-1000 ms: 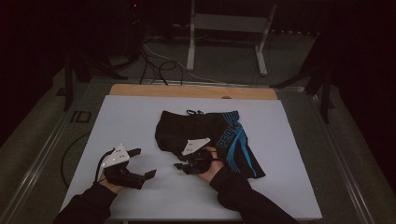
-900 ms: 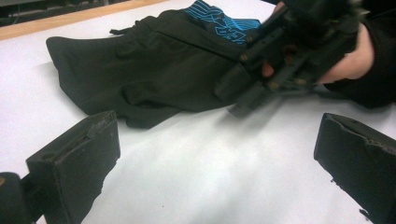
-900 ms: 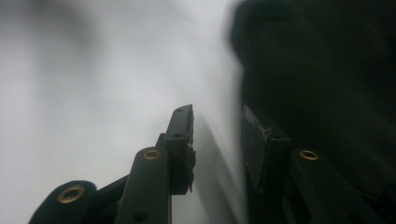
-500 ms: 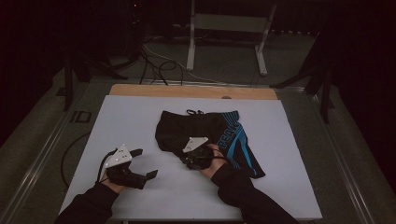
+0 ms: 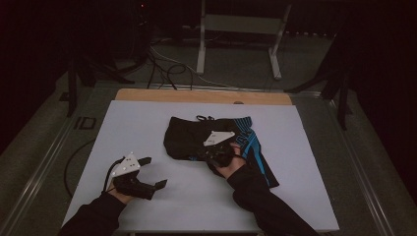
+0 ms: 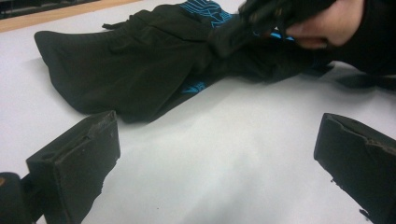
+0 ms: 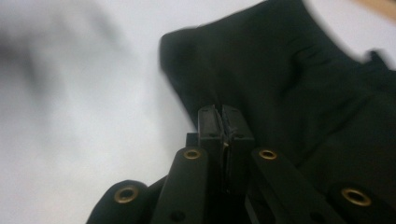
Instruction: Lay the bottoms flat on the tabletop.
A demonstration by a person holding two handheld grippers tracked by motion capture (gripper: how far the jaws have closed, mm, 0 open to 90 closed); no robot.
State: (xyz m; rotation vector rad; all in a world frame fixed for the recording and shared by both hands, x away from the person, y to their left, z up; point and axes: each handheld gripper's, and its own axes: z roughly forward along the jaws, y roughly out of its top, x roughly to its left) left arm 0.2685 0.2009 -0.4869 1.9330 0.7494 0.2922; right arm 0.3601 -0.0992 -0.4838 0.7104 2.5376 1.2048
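Observation:
A pair of black shorts (image 5: 184,137) with blue stripes lies on the white table top (image 5: 137,128), right of its middle. My right gripper (image 5: 200,156) is over the shorts' near hem, its jaws shut on a fold of the black cloth. In the right gripper view the shut jaws (image 7: 225,115) point across the shorts (image 7: 303,84). My left gripper (image 5: 153,172) rests open on the bare table, left of the shorts and apart from them. Between the jaws of the left gripper (image 6: 215,154) is bare table. Beyond them lie the shorts (image 6: 126,70), bunched up toward the right gripper (image 6: 261,14).
A wooden strip (image 5: 201,96) runs along the table's far edge. Beyond it stand a white metal frame (image 5: 241,34) and loose cables (image 5: 162,64) on the floor. Dark stands flank the table at left (image 5: 74,78) and right (image 5: 339,83).
My right gripper has moved away from me over the shorts, carrying the near hem with it. The left gripper has stayed where it was, open.

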